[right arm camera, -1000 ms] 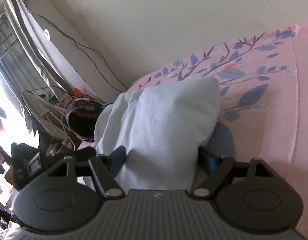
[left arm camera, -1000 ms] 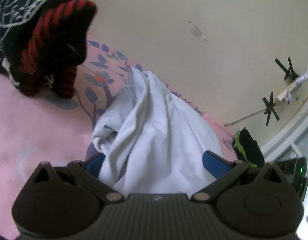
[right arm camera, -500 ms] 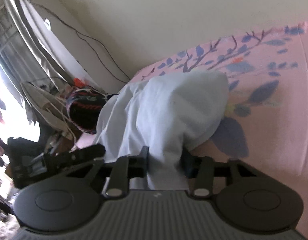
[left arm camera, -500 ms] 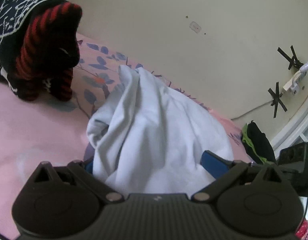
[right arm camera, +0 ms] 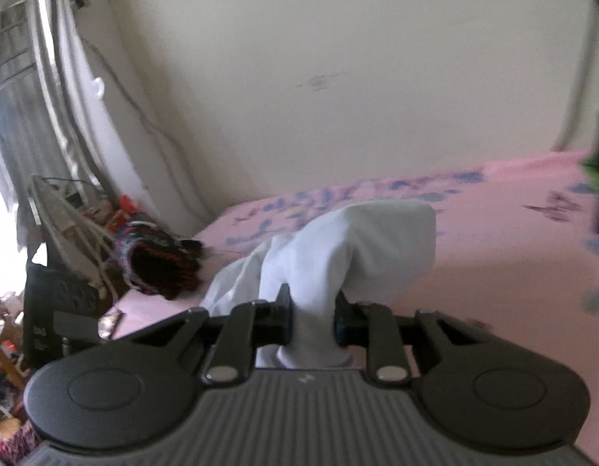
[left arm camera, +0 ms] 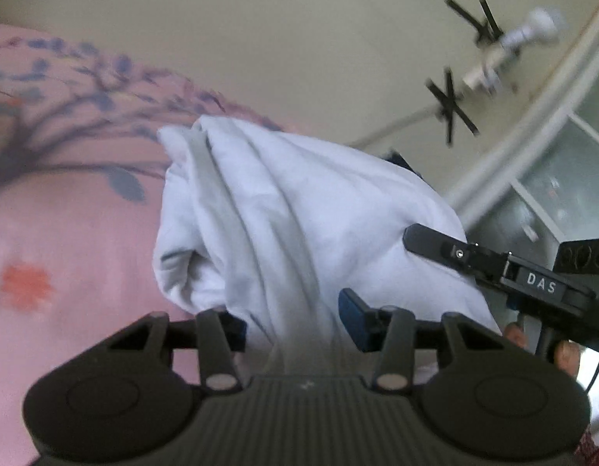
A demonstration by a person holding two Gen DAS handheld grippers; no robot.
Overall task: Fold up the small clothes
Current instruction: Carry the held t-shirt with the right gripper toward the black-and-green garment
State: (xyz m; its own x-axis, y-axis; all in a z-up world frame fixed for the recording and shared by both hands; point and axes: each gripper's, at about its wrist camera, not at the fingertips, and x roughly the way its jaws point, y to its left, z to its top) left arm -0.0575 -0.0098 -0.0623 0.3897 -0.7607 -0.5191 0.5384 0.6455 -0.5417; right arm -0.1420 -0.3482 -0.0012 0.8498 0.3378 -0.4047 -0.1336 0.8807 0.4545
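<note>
In the right wrist view, the right gripper (right arm camera: 313, 320) is clamped on a narrow bunch of the white garment (right arm camera: 361, 248), its jaws drawn close together with the cloth pinched between them at 6 o'clock; this is judged to give a firm hold on one end so the piece can be lifted and spread. In the left wrist view, the left gripper (left arm camera: 295, 320) has its jaws wider apart with a thick fold of the garment between them; whether that fold is truly pinched cannot be told. The garment is raised in a crumpled heap above the pink floral bedsheet (left arm camera: 66, 233). Further off, at 9 o'clock in the right view, a dark red-striped knit (right arm camera: 159, 262) lies by the bed's edge, apparently set aside.
</note>
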